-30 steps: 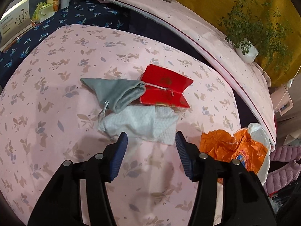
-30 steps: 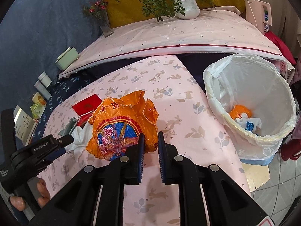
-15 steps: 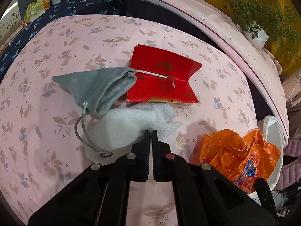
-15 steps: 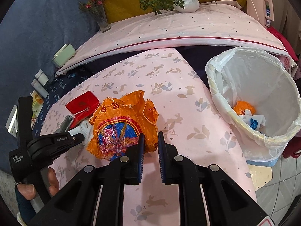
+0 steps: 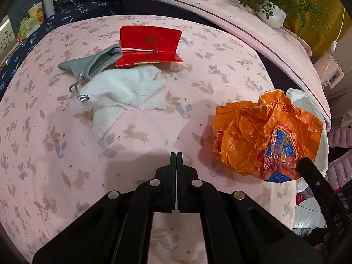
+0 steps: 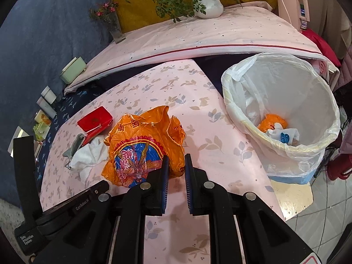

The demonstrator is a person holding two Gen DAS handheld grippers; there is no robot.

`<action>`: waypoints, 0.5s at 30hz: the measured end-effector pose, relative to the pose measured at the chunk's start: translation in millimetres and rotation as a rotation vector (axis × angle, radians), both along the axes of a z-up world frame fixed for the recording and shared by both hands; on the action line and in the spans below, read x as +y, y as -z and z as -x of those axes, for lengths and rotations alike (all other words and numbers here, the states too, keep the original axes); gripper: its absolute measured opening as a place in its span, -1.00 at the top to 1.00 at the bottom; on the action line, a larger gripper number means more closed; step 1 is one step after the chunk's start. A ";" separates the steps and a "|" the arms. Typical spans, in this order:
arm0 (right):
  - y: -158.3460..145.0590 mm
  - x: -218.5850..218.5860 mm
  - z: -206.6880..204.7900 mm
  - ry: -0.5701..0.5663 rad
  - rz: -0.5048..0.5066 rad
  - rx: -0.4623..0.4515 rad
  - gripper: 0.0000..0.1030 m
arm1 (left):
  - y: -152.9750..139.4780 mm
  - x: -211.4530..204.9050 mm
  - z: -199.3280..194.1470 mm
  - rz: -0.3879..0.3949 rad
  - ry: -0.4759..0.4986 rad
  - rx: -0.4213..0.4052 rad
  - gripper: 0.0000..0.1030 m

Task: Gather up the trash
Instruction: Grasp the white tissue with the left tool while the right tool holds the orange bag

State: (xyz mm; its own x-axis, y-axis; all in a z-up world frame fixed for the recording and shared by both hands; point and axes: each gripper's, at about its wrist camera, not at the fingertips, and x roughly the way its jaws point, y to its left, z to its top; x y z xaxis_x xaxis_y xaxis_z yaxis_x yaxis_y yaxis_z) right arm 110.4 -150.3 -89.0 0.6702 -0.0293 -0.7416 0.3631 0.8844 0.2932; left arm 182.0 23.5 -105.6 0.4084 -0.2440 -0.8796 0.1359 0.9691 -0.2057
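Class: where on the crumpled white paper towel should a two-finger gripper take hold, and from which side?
Pinch the crumpled white paper towel at its raised, bunched middle, coming from above. Its thin flat edges hug the cloth, and the grey drawstring pouch overlaps its far-left corner.

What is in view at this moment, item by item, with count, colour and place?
plastic bag: 1, orange with blue print, crumpled on the pink cloth by the right hand-held gripper
paper towel: 1, white, on the cloth beside the pouch
pouch: 1, grey drawstring, its mouth against the red folder
red folder: 1, red, lying open behind the towel
trash bin: 1, white liner, off the table's edge, orange and white scraps inside
potted plant: 1, green in a white pot, on the far surface
flower vase: 1, clear, pink flowers
left hand-held gripper: 1, black, shut, empty
right hand-held gripper: 1, black, blue pads, narrow gap, at the bag's edge
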 end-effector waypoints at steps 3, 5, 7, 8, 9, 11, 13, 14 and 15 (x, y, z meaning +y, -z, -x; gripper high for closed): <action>-4.4 -1.3 5.2 0.003 0.005 -0.010 0.74 | -8.1 8.0 -1.2 -0.005 -0.017 -0.027 0.96; -6.6 -1.7 6.0 0.003 0.004 -0.014 0.74 | -10.4 18.0 -5.8 -0.001 -0.031 -0.034 0.94; -8.0 -1.6 5.2 0.002 0.003 -0.015 0.74 | -12.0 33.5 -11.7 0.015 -0.052 -0.041 0.48; -8.5 -1.4 4.5 0.001 0.001 -0.015 0.74 | -12.9 43.1 -15.3 0.026 -0.067 -0.051 0.20; -8.8 -1.2 3.5 0.000 0.000 -0.016 0.74 | -14.3 50.7 -18.3 0.034 -0.078 -0.066 0.11; -9.2 0.2 0.5 -0.006 -0.002 -0.015 0.74 | -16.1 63.7 -26.2 0.044 -0.089 -0.091 -0.09; -9.0 1.8 -3.2 -0.013 -0.005 -0.016 0.74 | -14.9 72.2 -36.3 0.068 -0.089 -0.093 -0.31; -8.9 2.1 -5.1 -0.017 -0.007 -0.017 0.74 | -13.2 75.1 -40.7 0.077 -0.092 -0.095 -0.37; -8.6 3.3 -7.3 -0.021 -0.008 -0.017 0.74 | -11.0 77.0 -46.4 0.078 -0.096 -0.095 -0.37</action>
